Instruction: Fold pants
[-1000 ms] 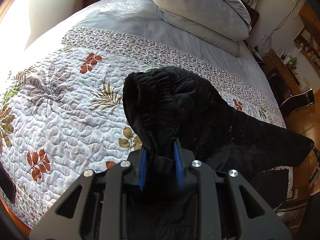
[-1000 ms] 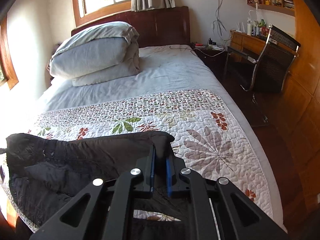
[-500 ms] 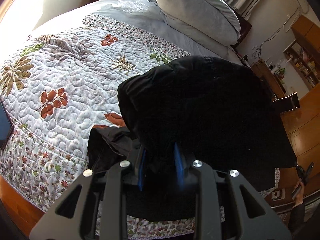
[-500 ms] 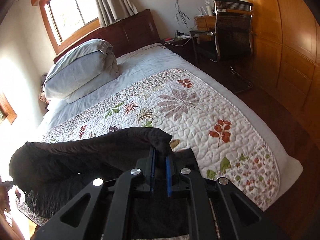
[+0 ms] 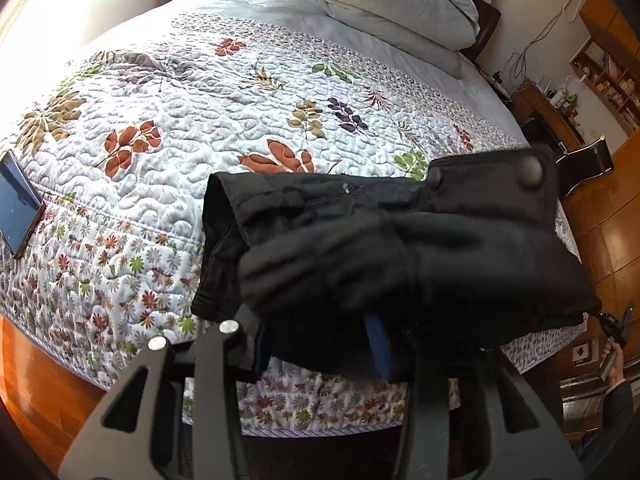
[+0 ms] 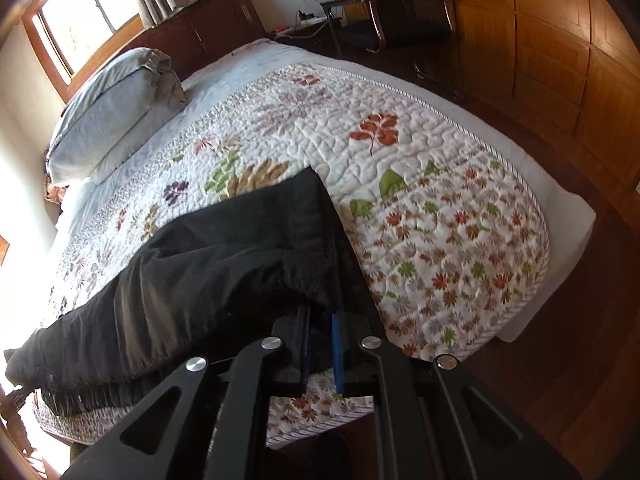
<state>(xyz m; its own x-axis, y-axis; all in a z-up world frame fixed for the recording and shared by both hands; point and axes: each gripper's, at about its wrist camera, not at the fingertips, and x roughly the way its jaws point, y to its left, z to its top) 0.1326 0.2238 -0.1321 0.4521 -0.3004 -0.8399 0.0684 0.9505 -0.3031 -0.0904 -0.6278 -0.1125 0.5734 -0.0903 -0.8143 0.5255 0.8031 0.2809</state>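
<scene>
Right now I have one pair of black pants [image 5: 400,240] bunched on the near edge of the quilt [image 5: 200,120], and both my tongs are at it. My left gripper [image 5: 320,344] has just been opening: its two blue pads [image 5: 378,344] stand apart, with a fold of the cloth still lying between them, draped over the tips — I can't see them pressing on it. On the waistband I count two round snaps [image 5: 530,168], one large and one small beside it.

My right gripper [image 6: 320,344] is pressed nearly together, pinching the other end of the pants [image 6: 200,280] — the cloth runs from its pads [image 6: 336,352] away to the left, lying across the quilt [image 6: 400,160] close to the bed's foot.

Elsewhere I count one phone [image 5: 18,204] lying flat at the quilt's left edge, well apart from the pants, and two grey pillows [image 5: 400,4] stacked at the head of the bed. One office chair [image 6: 400,4] stands by the desk beyond the bed.
</scene>
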